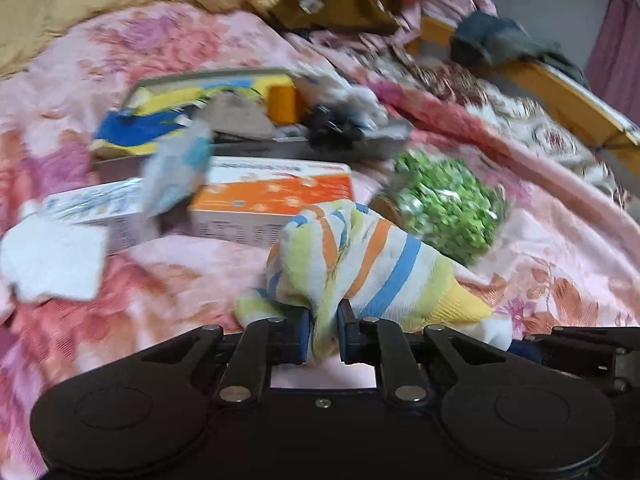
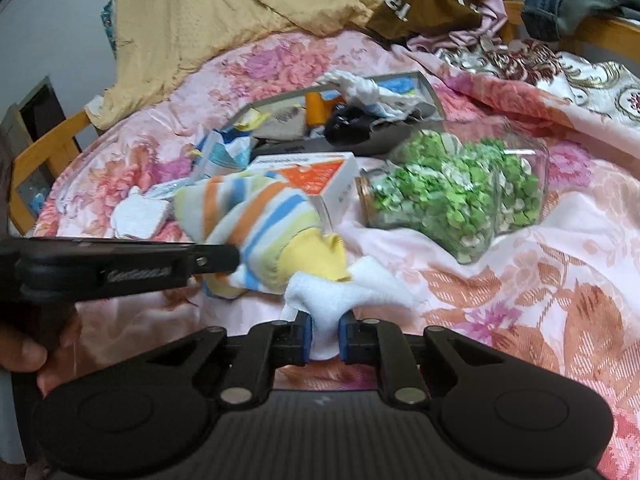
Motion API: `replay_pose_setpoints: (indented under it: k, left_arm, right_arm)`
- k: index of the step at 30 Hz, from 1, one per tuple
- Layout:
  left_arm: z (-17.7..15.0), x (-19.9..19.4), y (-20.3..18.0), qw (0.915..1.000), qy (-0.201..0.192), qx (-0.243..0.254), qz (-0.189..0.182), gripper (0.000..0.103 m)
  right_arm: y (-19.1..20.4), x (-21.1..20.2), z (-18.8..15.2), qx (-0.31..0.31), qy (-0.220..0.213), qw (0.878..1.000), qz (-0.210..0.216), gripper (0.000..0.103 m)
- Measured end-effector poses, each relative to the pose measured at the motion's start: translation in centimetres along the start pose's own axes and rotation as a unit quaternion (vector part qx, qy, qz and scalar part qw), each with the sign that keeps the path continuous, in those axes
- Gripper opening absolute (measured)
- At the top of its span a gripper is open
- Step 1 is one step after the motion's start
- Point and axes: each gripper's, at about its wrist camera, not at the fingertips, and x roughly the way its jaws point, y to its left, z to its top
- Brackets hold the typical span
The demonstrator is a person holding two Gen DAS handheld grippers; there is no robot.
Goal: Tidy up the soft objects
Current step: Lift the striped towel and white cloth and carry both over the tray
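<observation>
- Both grippers have the same striped sock point(image 1: 360, 256), one at each end, nearest the camera on the pink floral bedspread point(image 1: 168, 288).
- Left gripper point(image 1: 324, 332): fingers pinched on the bunched striped part of the sock, fabric squeezed between the blue pads point(image 1: 305, 334).
- Right gripper point(image 2: 325, 338): fingers clamped on the sock's white end, cloth bulging out above the pads point(image 2: 306, 338). In the right view the left gripper comes in from the left edge, with a bit of the person's hand point(image 2: 24, 354) under it.
- The sock's yellow heel sits between the two grips, and the striped part is bunched up off the bedspread.
- Just behind the sock there's an orange-and-white box point(image 1: 272, 196), and to its right a clear jar point(image 2: 452, 196) on its side, packed with little green bits.
- Left of the box: another pale box point(image 1: 96, 208) and a white folded cloth point(image 1: 52, 260).
- Further back, a shallow tray point(image 2: 434, 98) stuffed with stuff: yellow and blue cloth, an orange bottle point(image 1: 282, 104), something black, white rags. Pretty blurry in the left view.
- At the far edge of the bed, a tan blanket point(image 2: 208, 8) and a heap of clothes; the wooden bed frame point(image 1: 568, 100) shows at the right.
</observation>
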Motion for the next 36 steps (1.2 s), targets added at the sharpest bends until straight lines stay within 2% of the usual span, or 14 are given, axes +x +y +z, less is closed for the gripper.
replay_pose_setpoints:
  k: [5,9,13,20,25,30,36]
  left_arm:
    - [-1.0,-2.7,-0.3,0.9972,-0.051,0.049,0.025,0.014]
    - [-1.2,-3.9,-0.6,0.9920,-0.070,0.088,0.057,0.013]
    - [-0.8,-4.5,-0.1,0.9900,-0.079,0.090,0.074,0.013]
    - [0.1,-6.1,0.1,0.9883,-0.101,0.093,0.066,0.013]
    - [1.6,-6.6,0.2,0.9861,-0.122,0.090,0.067,0.013]
    - [4.1,-6.9,0.3,0.9844,-0.144,0.081,0.061,0.013]
    - [8.4,-5.9,0.5,0.9804,-0.167,0.071,0.075,0.013]
  right_arm:
    - [0.7,-0.9,0.1,-0.020,-0.029,0.999,0.005,0.014]
    - [1.2,-1.5,0.2,-0.041,-0.054,0.998,-0.006,0.014]
    - [1.5,-2.2,0.2,-0.054,-0.077,0.995,-0.016,0.014]
    - [2.6,-3.5,0.7,-0.102,-0.126,0.986,-0.030,0.014]
    - [3.2,-3.5,1.5,-0.120,-0.139,0.983,-0.022,0.014]
    - [3.6,-3.2,3.6,-0.150,-0.173,0.973,-0.017,0.014]
    - [3.4,-0.4,9.2,-0.156,-0.217,0.964,-0.007,0.014]
